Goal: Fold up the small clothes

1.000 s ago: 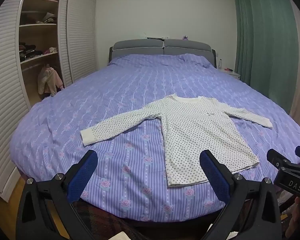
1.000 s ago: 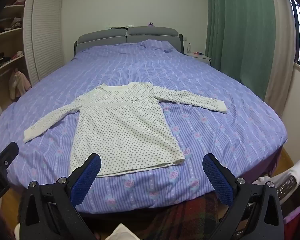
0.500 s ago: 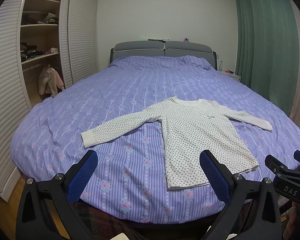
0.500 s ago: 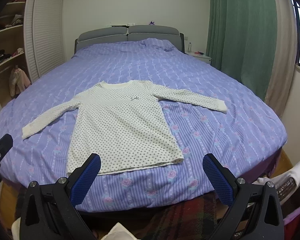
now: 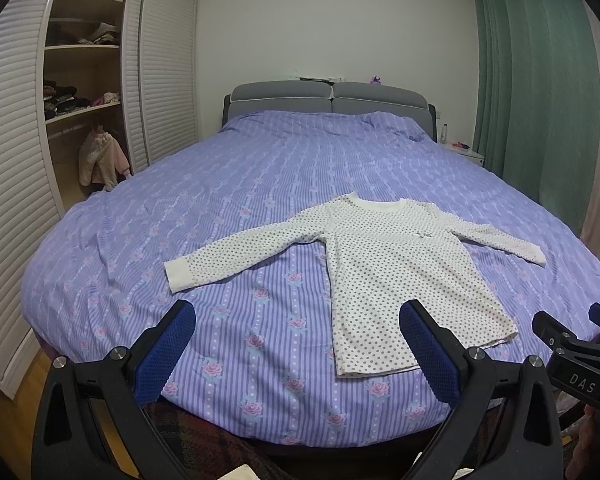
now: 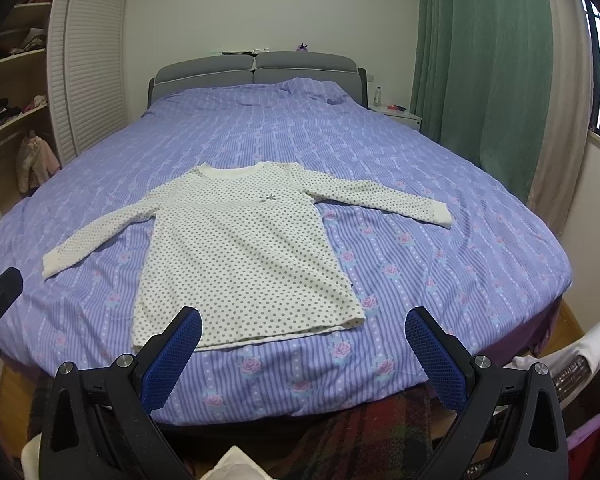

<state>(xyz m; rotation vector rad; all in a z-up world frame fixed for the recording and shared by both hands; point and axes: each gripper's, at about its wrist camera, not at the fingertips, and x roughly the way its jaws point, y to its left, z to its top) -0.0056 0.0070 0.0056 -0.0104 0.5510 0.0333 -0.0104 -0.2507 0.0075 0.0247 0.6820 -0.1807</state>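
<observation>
A small white long-sleeved top with grey dots (image 5: 396, 268) (image 6: 240, 256) lies flat on the purple striped bedspread (image 5: 260, 208) (image 6: 440, 264), front up, both sleeves spread out, hem toward me. My left gripper (image 5: 296, 320) is open and empty, held before the bed's near edge, left of the hem. My right gripper (image 6: 303, 324) is open and empty too, near the hem's right corner. Neither touches the cloth. Part of the right gripper (image 5: 576, 356) shows at the left wrist view's right edge.
An open wardrobe with shelves of clothes (image 5: 80, 96) stands left of the bed. Green curtains (image 6: 480, 72) and a white nightstand (image 6: 396, 114) are on the right. A grey headboard (image 5: 328, 98) is at the far end. A plaid rug (image 6: 364, 432) lies on the floor below me.
Both cameras have tilted upward a little, so the top and bed sit lower in each view. The top itself has not moved and both grippers stay open.
</observation>
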